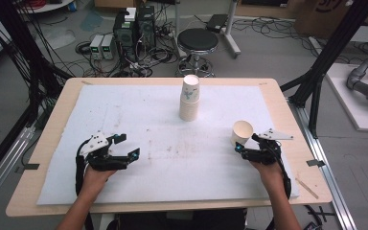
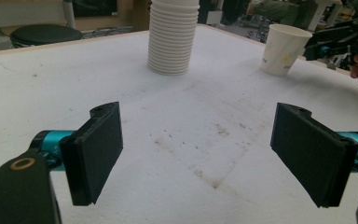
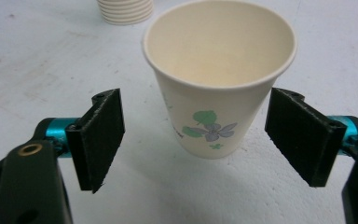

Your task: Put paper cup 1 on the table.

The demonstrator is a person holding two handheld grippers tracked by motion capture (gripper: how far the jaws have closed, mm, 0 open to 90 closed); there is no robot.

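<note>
Step in hand: looks like the single paper cup (image 3: 214, 93) is freshly set down upright on the white mat (image 1: 139, 143), over on the right side, well apart from the stack of cups (image 1: 190, 98) at the far middle.
Right gripper (image 3: 193, 135): jaws wide, cup sits between them but neither pad touches it, there's a clear gap on both sides. So it's let go, nothing held.
Left gripper (image 1: 120, 148): parked on the near left of the mat, jaws spread wide too, nothing between them but bare mat. Its own view looks across at the stack and the lone cup.
Cup detail: little flower print faces the right gripper view, rim up, empty as far as I can see.
Next move, my guess: back the right gripper straight off without clipping the rim, since that cup looks like it tips easily, then go for the stack for another one.
</note>
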